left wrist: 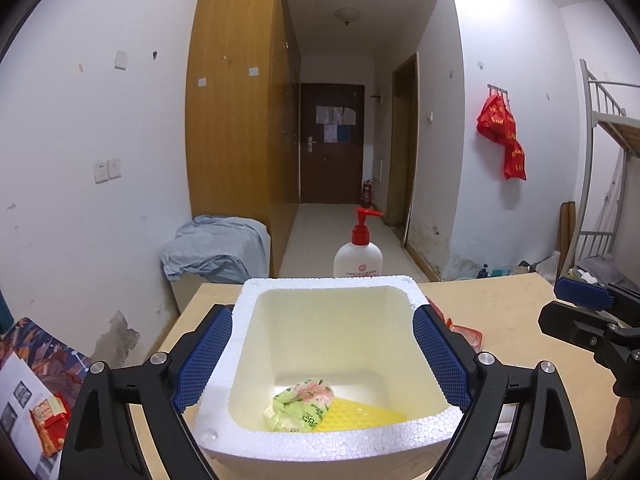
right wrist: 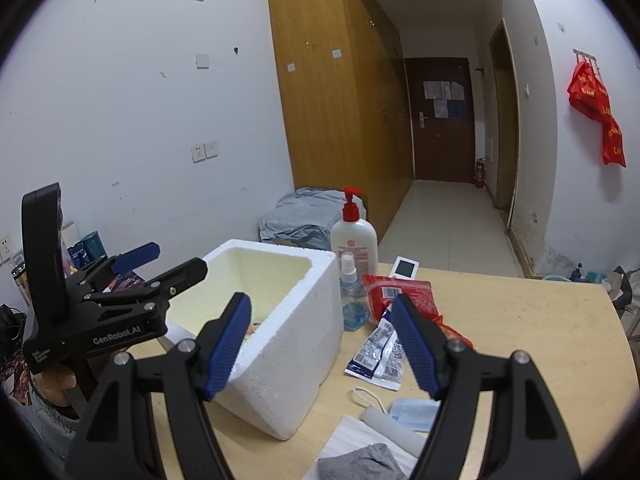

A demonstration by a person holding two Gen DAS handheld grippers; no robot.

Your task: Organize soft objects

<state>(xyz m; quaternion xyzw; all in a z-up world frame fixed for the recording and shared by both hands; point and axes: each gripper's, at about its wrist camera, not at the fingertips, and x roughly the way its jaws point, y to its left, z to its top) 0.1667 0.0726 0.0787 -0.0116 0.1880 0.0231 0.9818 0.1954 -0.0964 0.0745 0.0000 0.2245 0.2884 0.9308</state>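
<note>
A white foam box (left wrist: 328,444) stands on the wooden table (right wrist: 520,340). Inside it lie a green snack packet (left wrist: 300,404) and a yellow honeycomb piece (left wrist: 360,414). My left gripper (left wrist: 322,360) hovers over the box, open wide, with nothing between its blue pads (left wrist: 204,360). My right gripper (right wrist: 322,344) is open too and holds nothing, just right of the box (right wrist: 280,344). Beyond it on the table lie a red packet (right wrist: 400,292), a blue-white packet (right wrist: 380,356), a face mask (right wrist: 412,410) and a grey cloth (right wrist: 360,464).
A pump bottle (right wrist: 354,236), a small spray bottle (right wrist: 352,300) and a white device (right wrist: 405,268) stand behind the box. A red snack packet (left wrist: 48,420) lies off the table at the left. The left gripper (right wrist: 178,258) shows over the box's left side.
</note>
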